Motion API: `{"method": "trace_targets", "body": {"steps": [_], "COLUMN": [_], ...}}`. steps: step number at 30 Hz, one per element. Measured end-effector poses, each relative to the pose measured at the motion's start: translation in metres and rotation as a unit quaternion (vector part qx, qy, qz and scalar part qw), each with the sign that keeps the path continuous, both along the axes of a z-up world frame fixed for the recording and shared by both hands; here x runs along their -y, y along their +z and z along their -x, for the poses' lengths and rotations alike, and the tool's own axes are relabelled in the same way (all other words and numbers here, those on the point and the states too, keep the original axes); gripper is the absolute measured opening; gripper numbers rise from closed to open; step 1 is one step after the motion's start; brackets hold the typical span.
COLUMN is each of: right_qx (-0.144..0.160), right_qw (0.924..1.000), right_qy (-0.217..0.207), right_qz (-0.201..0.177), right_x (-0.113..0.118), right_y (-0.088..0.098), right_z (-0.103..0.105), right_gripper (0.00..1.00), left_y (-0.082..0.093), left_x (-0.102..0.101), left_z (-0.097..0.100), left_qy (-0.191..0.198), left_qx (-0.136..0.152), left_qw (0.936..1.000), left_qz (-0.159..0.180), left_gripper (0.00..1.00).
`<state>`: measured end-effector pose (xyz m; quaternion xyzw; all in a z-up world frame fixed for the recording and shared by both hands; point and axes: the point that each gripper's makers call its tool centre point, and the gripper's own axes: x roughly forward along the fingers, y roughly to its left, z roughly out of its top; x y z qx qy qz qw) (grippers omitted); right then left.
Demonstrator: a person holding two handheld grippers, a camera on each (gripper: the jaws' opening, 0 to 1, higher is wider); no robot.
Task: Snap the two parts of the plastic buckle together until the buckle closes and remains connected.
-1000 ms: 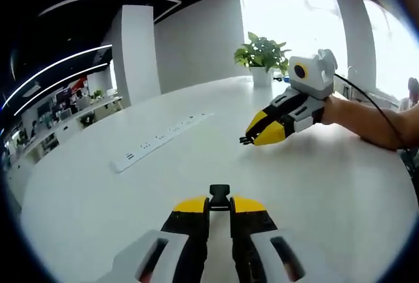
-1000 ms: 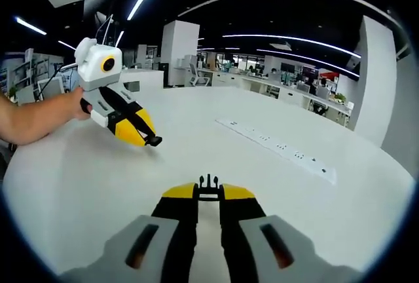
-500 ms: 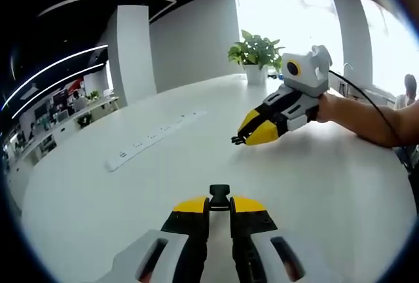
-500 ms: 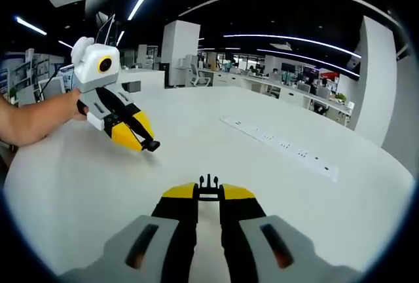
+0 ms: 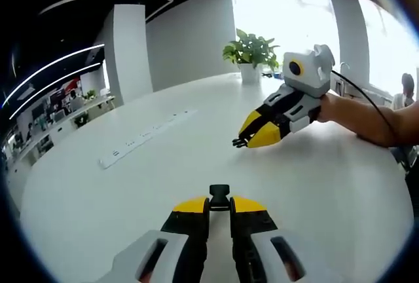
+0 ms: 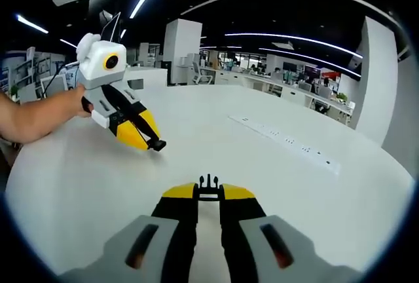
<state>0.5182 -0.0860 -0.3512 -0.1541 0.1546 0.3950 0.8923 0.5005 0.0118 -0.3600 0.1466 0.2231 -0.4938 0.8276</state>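
The left gripper (image 5: 219, 206) has its jaws drawn nearly together on a small black buckle part (image 5: 219, 194), which pokes out just past the yellow tips; this looks like the socket half. The right gripper (image 6: 208, 191) is likewise pinched close on the pronged part (image 6: 208, 182), whose thin tines stand up beyond its tips. Each gripper also appears in the other's view, held above the white table (image 5: 131, 185) off to the side and well apart, its tips pointing inward with a dark bit at the nose.

By the look of them, both parts are light, hard plastic: stiff in the body, with prongs that should flex a little and spring back. Smooth plastic may slip or twist in the jaws, so the hold belongs on the flat body of each half, clear of the prongs and of the socket mouth, as it seems to be now. Mating them will likely need the two halves lined up straight, then a firm push; a skewed push could bend a prong or roll a part out of its grip.

Count: two grippers, two buckle parts, one in each. Farther off on the table lie one long power strip (image 5: 141, 140) and, beyond the right gripper in the left gripper view, one potted plant (image 5: 249, 54).
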Motion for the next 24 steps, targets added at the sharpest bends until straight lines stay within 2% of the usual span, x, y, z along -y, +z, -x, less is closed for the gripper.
{"method": "trace_targets", "body": {"steps": [8,15,24], "right_qx": [0.003,0.008,0.009], "right_qw": [1.0,1.0,0.9999], "right_qy": [-0.002,-0.003,-0.005], "right_qz": [0.0,-0.002,0.003], "right_x": [0.0,0.001,0.004], "right_y": [0.002,0.006,0.004], "right_z": [0.019,0.025,0.032], "right_gripper": [0.11,0.11,0.11], "left_y": [0.001,0.001,0.003], "left_x": [0.001,0.0,0.003], "left_z": [0.009,0.018,0.021], "left_qy": [-0.005,-0.009,-0.013], "left_qx": [0.004,0.004,0.006], "left_qw": [1.0,0.9999,0.9999], "left_qz": [-0.004,-0.006,-0.005], "left_gripper": [0.1,0.1,0.1]}}
